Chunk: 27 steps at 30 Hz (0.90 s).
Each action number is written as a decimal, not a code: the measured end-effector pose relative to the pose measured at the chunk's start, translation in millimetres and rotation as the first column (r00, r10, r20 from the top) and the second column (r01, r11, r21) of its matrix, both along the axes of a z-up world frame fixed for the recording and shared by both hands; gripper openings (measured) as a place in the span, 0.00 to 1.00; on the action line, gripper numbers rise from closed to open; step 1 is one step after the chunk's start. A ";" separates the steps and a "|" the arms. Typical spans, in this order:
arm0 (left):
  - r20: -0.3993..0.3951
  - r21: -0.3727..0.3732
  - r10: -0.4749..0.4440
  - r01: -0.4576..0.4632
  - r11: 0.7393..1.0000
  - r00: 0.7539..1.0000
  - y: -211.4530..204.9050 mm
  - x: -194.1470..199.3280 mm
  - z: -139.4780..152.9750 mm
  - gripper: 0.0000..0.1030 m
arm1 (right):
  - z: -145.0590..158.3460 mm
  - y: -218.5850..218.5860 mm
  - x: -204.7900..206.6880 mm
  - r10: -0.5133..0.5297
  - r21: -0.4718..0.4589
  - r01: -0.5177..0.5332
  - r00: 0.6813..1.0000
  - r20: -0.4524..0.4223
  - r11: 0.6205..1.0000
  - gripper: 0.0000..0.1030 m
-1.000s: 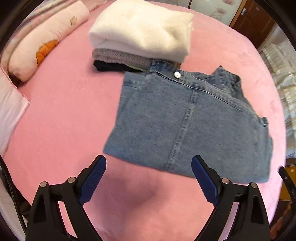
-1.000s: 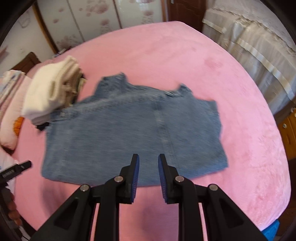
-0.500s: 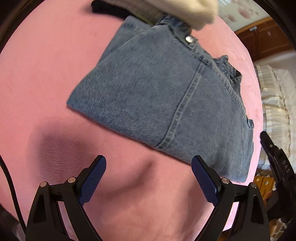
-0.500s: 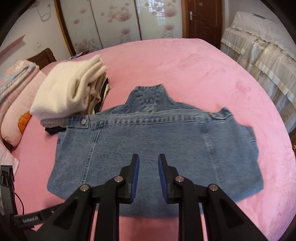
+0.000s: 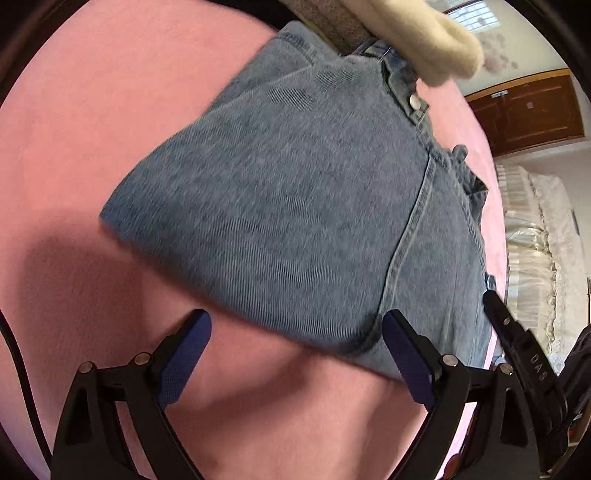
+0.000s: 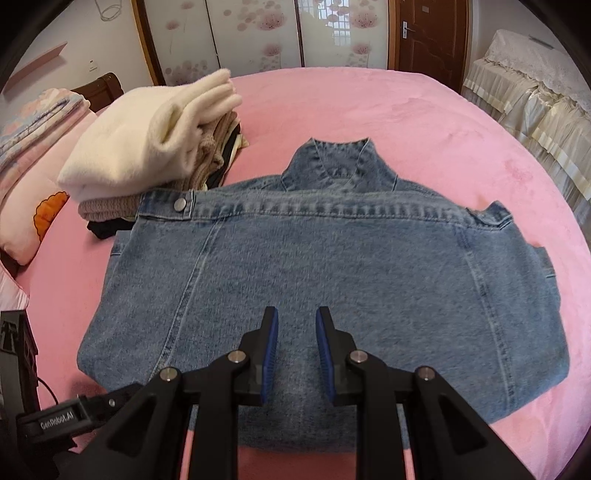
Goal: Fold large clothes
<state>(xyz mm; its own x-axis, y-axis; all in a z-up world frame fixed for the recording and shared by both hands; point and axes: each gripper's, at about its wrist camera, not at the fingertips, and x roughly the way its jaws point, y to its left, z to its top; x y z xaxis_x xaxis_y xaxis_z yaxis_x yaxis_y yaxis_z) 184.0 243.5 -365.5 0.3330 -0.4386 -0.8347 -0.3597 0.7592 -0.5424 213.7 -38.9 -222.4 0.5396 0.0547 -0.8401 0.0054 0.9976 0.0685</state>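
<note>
A folded blue denim jacket (image 6: 332,266) lies flat on the pink bed (image 6: 406,122), collar at the far side, a metal button at its far left. My right gripper (image 6: 295,325) hovers over the jacket's near middle, jaws a narrow gap apart, holding nothing. In the left wrist view the jacket (image 5: 295,206) fills the middle. My left gripper (image 5: 295,332) is open wide, low at the jacket's near edge, its right finger (image 5: 406,350) against the hem. The right gripper's body (image 5: 524,354) shows at the right edge there.
A stack of folded clothes topped by a cream fleece (image 6: 147,140) touches the jacket's far left corner. A pink pillow (image 6: 33,206) lies at the left. A cream lace-covered piece of furniture (image 6: 535,92) stands right. Wardrobe doors and a brown door (image 6: 424,33) stand behind.
My left gripper has dropped lower and closer to the jacket's near edge. My right gripper has moved forward over the jacket. Neither jaw opening has changed.
</note>
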 end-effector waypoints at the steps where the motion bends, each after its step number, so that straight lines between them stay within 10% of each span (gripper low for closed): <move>1: 0.018 0.006 0.002 -0.002 1.000 1.000 0.6 1.4 -0.1 0.90 | -2.9 0.3 -0.4 0.000 0.004 0.000 1.000 -0.001 1.000 0.20; 11: 0.193 0.088 0.032 -0.050 0.995 0.981 3.6 36.4 5.0 0.89 | -15.3 -0.3 -4.9 0.007 0.038 -0.008 1.000 0.027 0.999 0.20; 13: 0.212 0.091 0.066 -0.087 0.992 0.975 5.1 41.2 6.7 0.81 | -15.3 -2.8 -5.3 0.010 0.029 -0.011 0.999 0.041 1.000 0.20; 15: 0.224 0.103 0.113 -0.139 0.985 0.968 10.1 40.2 8.5 0.45 | -15.5 -6.6 -4.5 0.008 0.018 -0.009 0.998 0.057 1.000 0.20; 17: 0.239 0.082 0.154 -0.178 0.981 0.959 17.3 36.2 10.1 0.29 | -16.7 -11.8 -2.3 -0.001 -0.006 0.001 0.997 0.077 1.000 0.20; 27: 0.417 0.271 0.038 -0.164 0.948 0.908 -24.7 16.4 82.4 0.20 | -48.5 -37.4 5.7 0.025 -0.030 -0.024 1.000 0.018 0.999 0.06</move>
<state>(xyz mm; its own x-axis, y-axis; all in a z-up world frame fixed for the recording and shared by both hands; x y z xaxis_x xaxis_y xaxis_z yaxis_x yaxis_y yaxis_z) 200.4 218.8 -283.1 0.6957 -0.1408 -0.7044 -0.2422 0.8772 -0.4146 219.4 -76.3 -270.9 0.5537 0.0433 -0.8316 -0.0198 0.9990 0.0388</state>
